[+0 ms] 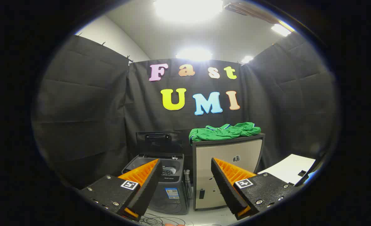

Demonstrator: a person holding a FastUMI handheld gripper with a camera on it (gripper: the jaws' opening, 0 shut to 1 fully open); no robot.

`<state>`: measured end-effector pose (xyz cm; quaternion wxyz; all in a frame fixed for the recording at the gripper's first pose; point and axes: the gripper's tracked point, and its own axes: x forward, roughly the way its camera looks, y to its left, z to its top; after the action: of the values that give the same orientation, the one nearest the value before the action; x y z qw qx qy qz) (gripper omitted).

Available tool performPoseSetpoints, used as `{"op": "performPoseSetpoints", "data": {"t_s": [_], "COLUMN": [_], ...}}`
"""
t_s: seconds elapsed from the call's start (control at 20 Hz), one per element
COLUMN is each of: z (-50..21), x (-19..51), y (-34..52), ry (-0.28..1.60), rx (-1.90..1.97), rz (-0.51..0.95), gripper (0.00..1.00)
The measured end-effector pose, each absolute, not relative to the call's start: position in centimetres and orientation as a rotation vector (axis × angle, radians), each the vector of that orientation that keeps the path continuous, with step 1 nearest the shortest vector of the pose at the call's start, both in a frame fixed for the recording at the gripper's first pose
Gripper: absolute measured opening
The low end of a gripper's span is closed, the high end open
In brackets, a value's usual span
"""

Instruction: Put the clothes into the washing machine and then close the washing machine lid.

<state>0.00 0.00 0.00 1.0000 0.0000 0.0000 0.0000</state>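
Camera rides the hand-held gripper (185, 161), facing washing machine (169, 182) from afar

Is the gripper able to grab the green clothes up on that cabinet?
Probably yes. The hand-held gripper is open with nothing between its fingers, and the green clothes lie uncovered on top of the cabinet, beyond the fingers. It would need to move forward and up first.

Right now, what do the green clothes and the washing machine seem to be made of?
Green clothes: soft knit-like fabric, creased and slumped on the cabinet.
Washing machine: probably grey plastic with a dull sheen, lid up.
Gripper: open, holding nothing.
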Motion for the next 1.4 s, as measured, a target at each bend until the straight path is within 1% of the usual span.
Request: {"op": "performPoseSetpoints", "data": {"t_s": [1.4], "z": [0.5], "x": [0.8], "y": [-1.2], "ry": [-0.013], "rx": [-0.006], "rz": [-0.033], "gripper": [0.96]}}
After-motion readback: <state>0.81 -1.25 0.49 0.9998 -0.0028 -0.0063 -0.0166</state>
